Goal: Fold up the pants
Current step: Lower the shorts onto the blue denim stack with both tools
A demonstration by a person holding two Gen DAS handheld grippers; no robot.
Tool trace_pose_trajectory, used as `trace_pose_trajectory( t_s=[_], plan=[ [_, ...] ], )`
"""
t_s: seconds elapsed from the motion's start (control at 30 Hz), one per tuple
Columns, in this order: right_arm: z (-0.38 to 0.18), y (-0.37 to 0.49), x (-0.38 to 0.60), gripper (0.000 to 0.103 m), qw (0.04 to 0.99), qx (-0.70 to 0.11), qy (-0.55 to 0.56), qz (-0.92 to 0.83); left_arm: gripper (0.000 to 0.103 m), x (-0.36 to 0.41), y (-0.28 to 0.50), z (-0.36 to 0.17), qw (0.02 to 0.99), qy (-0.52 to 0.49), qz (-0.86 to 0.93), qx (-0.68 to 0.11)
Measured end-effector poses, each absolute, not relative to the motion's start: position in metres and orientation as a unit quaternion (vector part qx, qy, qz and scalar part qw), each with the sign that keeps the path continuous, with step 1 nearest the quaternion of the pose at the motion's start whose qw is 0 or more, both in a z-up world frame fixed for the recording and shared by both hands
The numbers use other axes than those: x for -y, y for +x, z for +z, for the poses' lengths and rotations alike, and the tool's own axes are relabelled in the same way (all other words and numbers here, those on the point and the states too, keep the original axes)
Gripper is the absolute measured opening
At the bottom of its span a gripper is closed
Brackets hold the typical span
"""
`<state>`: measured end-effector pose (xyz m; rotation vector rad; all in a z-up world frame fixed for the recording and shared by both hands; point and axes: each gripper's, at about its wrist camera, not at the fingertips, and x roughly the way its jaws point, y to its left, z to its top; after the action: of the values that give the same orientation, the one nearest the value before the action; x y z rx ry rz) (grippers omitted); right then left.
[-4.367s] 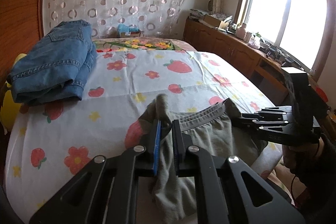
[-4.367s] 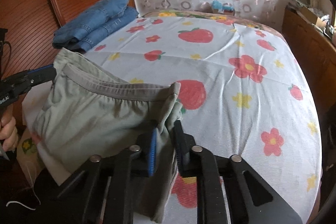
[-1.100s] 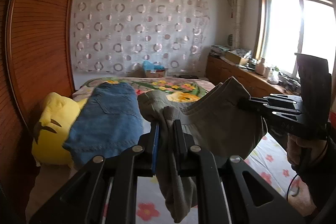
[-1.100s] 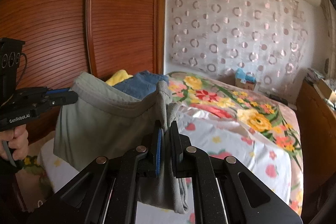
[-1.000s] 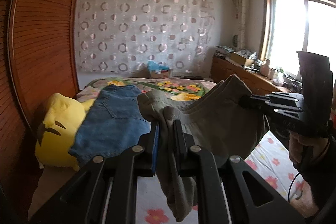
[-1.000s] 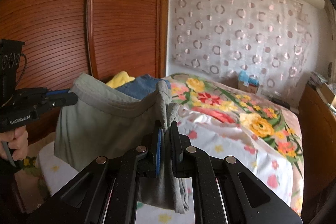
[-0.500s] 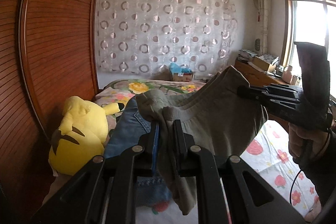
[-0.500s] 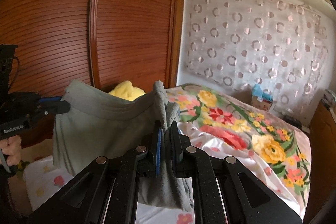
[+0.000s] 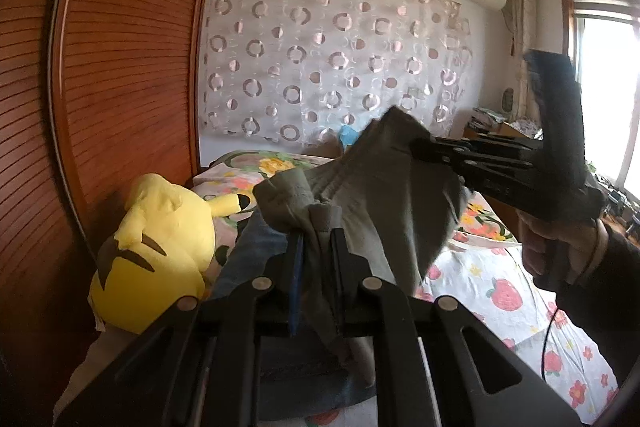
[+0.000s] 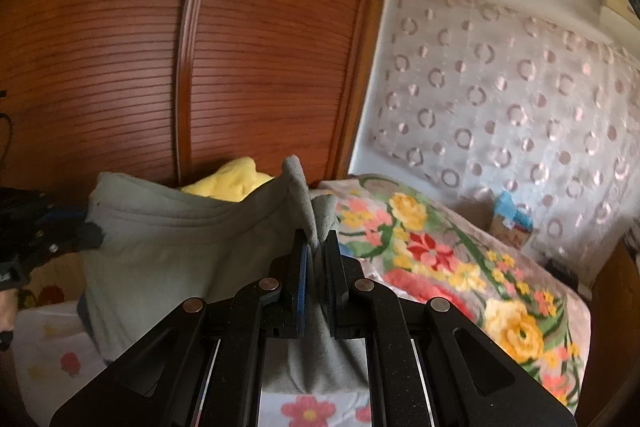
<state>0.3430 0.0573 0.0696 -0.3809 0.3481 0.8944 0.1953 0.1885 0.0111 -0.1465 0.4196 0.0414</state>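
The grey-green pants [image 9: 384, 195] hang in the air between my two grippers, held by the waistband. My left gripper [image 9: 316, 239] is shut on one waistband corner. My right gripper [image 10: 314, 247] is shut on the other corner; the pants [image 10: 168, 247] stretch from it to the left. In the left wrist view the right gripper [image 9: 420, 147] pinches the cloth higher up. In the right wrist view the left gripper [image 10: 92, 231] shows at the left edge. The legs hang below, mostly hidden.
Folded blue jeans [image 9: 248, 251] lie on the bed below the pants. A yellow plush toy [image 9: 160, 247] sits by the wooden wardrobe [image 9: 100, 87]. The bed has a fruit-print sheet [image 9: 504, 291] and a floral cover [image 10: 440, 259]. A curtain [image 9: 328, 67] hangs behind.
Both grippers have lifted the pants off the bed and carried them up and toward the left, over the jeans and near the wardrobe. Both grips are unchanged.
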Motion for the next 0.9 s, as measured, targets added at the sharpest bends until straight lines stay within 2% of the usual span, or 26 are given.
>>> trace_pose_trajectory(
  t_s=[0.57,0.6,0.67,0.77,0.9],
  plan=[
    [0.043,0.371,-0.145,0.005,0.820,-0.183,-0.225,0.493,0.011,-0.203,0.182,-0.026,0.965,-0.104,0.090,-0.224],
    [0.042,0.372,-0.146,0.006,0.821,-0.187,-0.220,0.493,0.012,-0.204,0.183,-0.028,0.963,-0.106,0.095,-0.227],
    [0.041,0.374,-0.144,0.020,0.826,-0.193,-0.212,0.485,0.015,-0.205,0.184,-0.030,0.962,-0.105,0.099,-0.233],
    [0.045,0.377,-0.129,0.021,0.836,-0.201,-0.180,0.478,0.028,-0.206,0.182,-0.029,0.962,-0.108,0.090,-0.234],
    [0.045,0.375,-0.108,0.021,0.829,-0.219,-0.154,0.490,0.037,-0.203,0.180,-0.022,0.965,-0.093,0.085,-0.229]
  ],
)
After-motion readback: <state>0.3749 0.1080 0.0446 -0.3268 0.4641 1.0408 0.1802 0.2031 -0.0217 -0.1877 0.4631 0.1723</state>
